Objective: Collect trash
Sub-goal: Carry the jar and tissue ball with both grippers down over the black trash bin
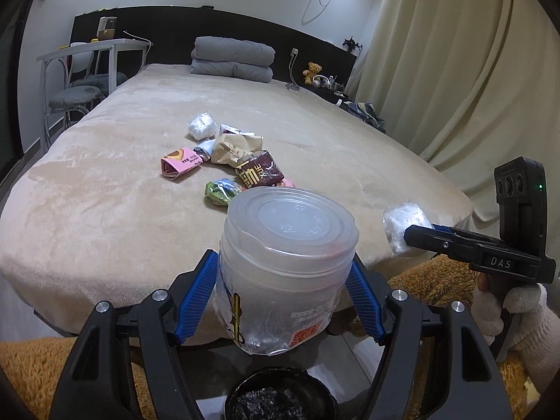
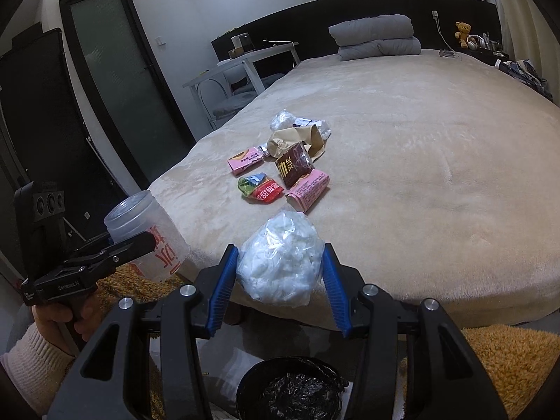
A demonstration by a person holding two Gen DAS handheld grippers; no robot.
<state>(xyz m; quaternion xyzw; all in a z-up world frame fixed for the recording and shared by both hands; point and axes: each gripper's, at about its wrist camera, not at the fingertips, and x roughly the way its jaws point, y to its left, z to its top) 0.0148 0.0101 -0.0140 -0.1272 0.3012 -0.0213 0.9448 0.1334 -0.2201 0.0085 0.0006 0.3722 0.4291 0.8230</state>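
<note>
We carry both loads off bed (image 2: pixel 402 175) edge toward black-lined bin (image 2: pixel 290 392) below, near. Left gripper (image 1: pixel 283 280): jaws pinching clear plastic jar (image 1: pixel 287 262) at its sides. Right gripper (image 2: pixel 280 273): jaws pinching crumpled white plastic bag (image 2: pixel 280 262). Advice: centre each load over bin mouth before release; jar first, bag light, may drift. Remaining wrappers (image 2: pixel 280 168) clustered mid-bed. Beige plush cover; folded grey duvet (image 2: pixel 378 38) far; orange rug (image 2: pixel 507 360) near; curtain (image 1: pixel 455 52) right.

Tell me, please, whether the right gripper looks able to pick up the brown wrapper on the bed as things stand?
Probably not yet. The right gripper is shut on a clear bag of white wadding, so its jaws are occupied. The path over the bed to the brown wrapper looks free once the bag is dropped.
</note>
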